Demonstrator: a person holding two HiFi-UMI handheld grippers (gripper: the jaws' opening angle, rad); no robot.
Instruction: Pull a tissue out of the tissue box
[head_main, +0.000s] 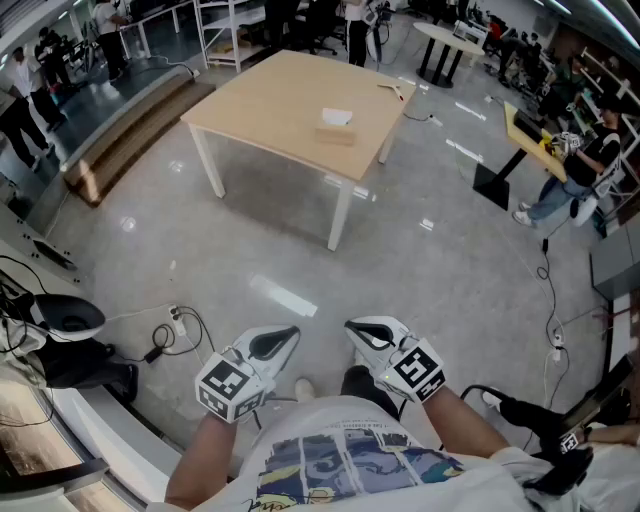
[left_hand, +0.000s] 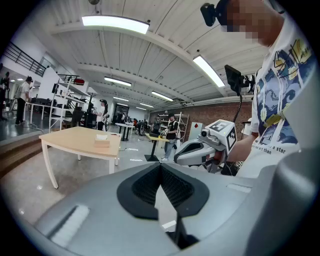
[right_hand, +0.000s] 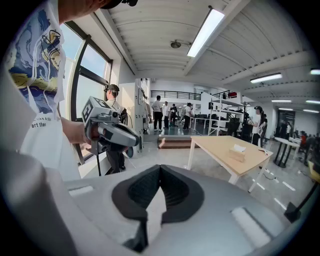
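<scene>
Head view, looking steeply down: the person stood on a grey polished floor (head_main: 440, 270), well apart from a light wooden counter (head_main: 262, 98) on white legs in the upper middle of the frame. The tissue box (head_main: 335, 131) sat on the counter towards its right side, upright, with a white tissue (head_main: 337, 116) standing out of its top slot. A small object lay near the counter's far right corner, too small to identify.

At the bottom centre, the left gripper (head_main: 284, 340) and the right gripper (head_main: 360, 332) were held side by side, close to the person's printed T-shirt (head_main: 350, 465), their tips angled towards each other but apart. Each carried 1 cube with square markers. Neither gripper was near the counter.

Left gripper view: the 2 black ribbed pads (left_hand: 150, 187) were clenched together with nothing between them; the counter and the box showed small at centre left, the right gripper at centre right.

Right gripper view: its jaws were likewise pressed tip to tip on nothing, with the box at centre right and the left gripper at centre left.

Cables and a power strip (head_main: 178, 322) lay on the floor at lower left; other people stood along the upper edge
</scene>
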